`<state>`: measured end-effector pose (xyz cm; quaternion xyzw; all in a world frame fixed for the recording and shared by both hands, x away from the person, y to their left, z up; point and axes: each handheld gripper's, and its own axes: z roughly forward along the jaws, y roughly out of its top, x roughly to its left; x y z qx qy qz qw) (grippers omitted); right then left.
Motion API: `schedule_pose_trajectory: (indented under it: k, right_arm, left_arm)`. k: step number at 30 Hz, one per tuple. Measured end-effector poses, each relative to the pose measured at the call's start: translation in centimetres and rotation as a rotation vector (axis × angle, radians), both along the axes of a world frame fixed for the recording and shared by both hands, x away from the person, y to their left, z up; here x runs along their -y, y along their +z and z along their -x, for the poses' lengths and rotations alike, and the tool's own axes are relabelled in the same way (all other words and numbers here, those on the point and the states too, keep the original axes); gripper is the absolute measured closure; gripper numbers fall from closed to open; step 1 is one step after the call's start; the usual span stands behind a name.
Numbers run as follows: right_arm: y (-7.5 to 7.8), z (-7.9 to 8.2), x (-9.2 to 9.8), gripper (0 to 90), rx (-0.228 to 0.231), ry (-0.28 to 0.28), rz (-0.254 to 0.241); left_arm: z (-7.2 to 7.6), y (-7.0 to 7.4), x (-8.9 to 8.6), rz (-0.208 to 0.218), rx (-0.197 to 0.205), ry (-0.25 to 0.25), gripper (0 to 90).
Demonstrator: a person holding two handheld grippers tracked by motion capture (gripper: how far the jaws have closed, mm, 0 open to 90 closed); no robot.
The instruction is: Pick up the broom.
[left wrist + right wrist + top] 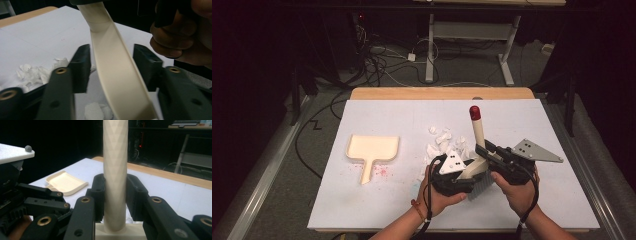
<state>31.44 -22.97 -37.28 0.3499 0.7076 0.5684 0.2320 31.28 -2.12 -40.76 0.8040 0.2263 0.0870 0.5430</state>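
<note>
- Looking down from the high view, the right gripper is clamping the cream brush by its handle, keeping it upright with the red tip up and the bristles on the white table, beside the paper scraps; the left gripper is sitting low against the brush head, probably steadying it for a sweep.
- The dustpan is lying well apart to the left, holding nothing, ready to receive scraps.
- Peering along the left gripper view, the jaws are standing partly open around the slanting brush neck; the pads are not touching it.
- Facing the right gripper view, both pads are pressing the handle; the dustpan is lying bare behind.
</note>
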Motion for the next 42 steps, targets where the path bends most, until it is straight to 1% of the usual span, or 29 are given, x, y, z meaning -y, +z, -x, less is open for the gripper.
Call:
schedule_pose_trajectory:
  k: [3, 4, 6, 7, 10, 11, 14, 16, 17, 18, 19, 20, 21, 22, 23, 25, 27, 28, 29, 30, 31, 32, 33, 34, 35, 37, 40, 41, 42]
  right_arm:
    - [0.2, 0.2, 0.2, 71.5, 0.011, 0.013, -0.002]
    - [0.3, 0.2, 0.3, 71.5, 0.011, 0.024, -0.003]
    - [0.4, 0.2, 0.5, 71.4, 0.008, 0.049, -0.006]
    - [0.4, 0.3, 0.6, 71.2, 0.003, 0.062, -0.007]
    - [0.6, 0.2, 0.7, 70.4, -0.004, 0.116, 0.008]
    - [0.6, 0.1, 0.6, 70.0, 0.001, 0.133, 0.024]
    - [0.8, 0.0, 0.7, 68.1, 0.001, 0.19, 0.066]
    - [0.9, -0.2, 1.0, 62.1, -0.002, 0.257, 0.106]
    - [1.0, -0.3, 1.2, 58.9, 0.009, 0.295, 0.117]
    - [1.1, -0.4, 1.3, 56.7, 0.006, 0.341, 0.148]
    - [1.2, -0.5, 1.4, 53.1, -0.008, 0.38, 0.21]
    - [1.2, -0.5, 1.4, 53.1, -0.008, 0.38, 0.21]
    - [1.1, -0.7, 1.6, 49.6, -0.022, 0.446, 0.285]
    - [1.0, -0.8, 1.7, 47.8, -0.029, 0.465, 0.306]
    - [1.0, -0.8, 1.7, 47.8, -0.029, 0.465, 0.306]
    - [0.7, -1.2, 2.0, 44.0, -0.037, 0.486, 0.332]
    - [0.3, -1.6, 2.1, 42.4, -0.06, 0.53, 0.339]
    - [0.1, -1.6, 2.0, 41.7, -0.073, 0.554, 0.353]
    - [-0.2, -1.6, 1.8, 41.6, -0.085, 0.584, 0.378]
    - [-0.2, -1.6, 1.8, 41.6, -0.085, 0.584, 0.378]
    - [-0.7, -1.5, 1.5, 44.2, -0.101, 0.646, 0.398]
    - [-1.0, -1.5, 1.3, 46.2, -0.116, 0.679, 0.403]
    - [-1.2, -1.5, 1.1, 49.0, -0.113, 0.7, 0.42]
    - [-1.2, -1.5, 1.1, 49.0, -0.113, 0.7, 0.42]
    - [-1.7, -1.4, 0.8, 55.8, -0.115, 0.714, 0.432]
    - [-1.9, -1.6, 0.8, 58.9, -0.13, 0.743, 0.418]
    - [-2.1, -1.8, 0.7, 63.2, -0.126, 0.774, 0.404]
    - [-2.1, -1.5, 0.8, 67.6, -0.147, 0.797, 0.408]
    - [-2.1, -1.5, 0.8, 67.6, -0.147, 0.797, 0.408]
  left_arm:
    - [-0.2, 0.2, -0.6, -0.02, 0.007, 0.013, 59.7]
    - [-0.4, 0.3, -1.1, -0.04, 0.015, 0.03, 61.5]
    - [-0.5, 0.3, -1.4, -0.046, 0.015, 0.033, 64.6]
    - [-0.8, 0.5, -2.2, -0.062, 0.024, 0.007, 65.0]
    - [-0.8, 0.7, -2.9, -0.098, 0.047, -0.018, 65.1]
    - [-0.8, 0.7, -2.9, -0.098, 0.047, -0.018, 65.1]
    - [-1.0, 0.8, -3.7, -0.119, 0.046, -0.056, 65.1]
    - [-1.1, 0.9, -3.9, -0.125, 0.046, -0.066, 65.2]
    - [-1.1, 0.9, -4.1, -0.13, 0.047, -0.079, 65.2]
    - [-1.1, 1.1, -4.3, -0.131, 0.046, -0.096, 65.1]
    - [-1.0, 1.4, -4.6, -0.143, 0.055, -0.125, 65.1]
    - [-1.0, 1.4, -4.6, -0.143, 0.055, -0.125, 65.2]
    - [-1.0, 1.5, -4.7, -0.145, 0.058, -0.141, 65.1]
    - [-0.9, 1.6, -4.9, -0.148, 0.061, -0.155, 65.2]
    - [-0.9, 1.7, -4.9, -0.155, 0.056, -0.177, 65.2]
    - [-0.7, 1.9, -5.0, -0.179, 0.067, -0.212, 65.1]
    - [-0.5, 2.0, -4.9, -0.19, 0.074, -0.251, 65.1]
    - [-0.4, 2.0, -4.8, -0.184, 0.075, -0.284, 65.1]
    - [-0.4, 2.0, -4.8, -0.184, 0.075, -0.284, 65.1]
    - [-0.3, 2.0, -4.8, -0.188, 0.079, -0.306, 65.1]
    - [-0.2, 2.0, -4.7, -0.186, 0.079, -0.321, 65.1]
    - [-0.2, 2.0, -4.6, -0.186, 0.079, -0.333, 65.0]
    - [-0.2, 2.0, -4.5, -0.182, 0.074, -0.348, 65.0]
    - [-0.1, 1.9, -4.5, -0.178, 0.068, -0.356, 65.0]
    - [-0.2, 1.9, -4.5, -0.171, 0.062, -0.361, 64.9]
    - [-0.4, 1.7, -4.6, -0.166, 0.046, -0.377, 64.7]
    - [-0.5, 1.6, -4.8, -0.154, 0.041, -0.377, 61.9]
    - [-0.6, 1.7, -4.9, -0.155, 0.042, -0.378, 57.7]
    - [-0.7, 1.7, -5.0, -0.152, 0.041, -0.371, 57.7]
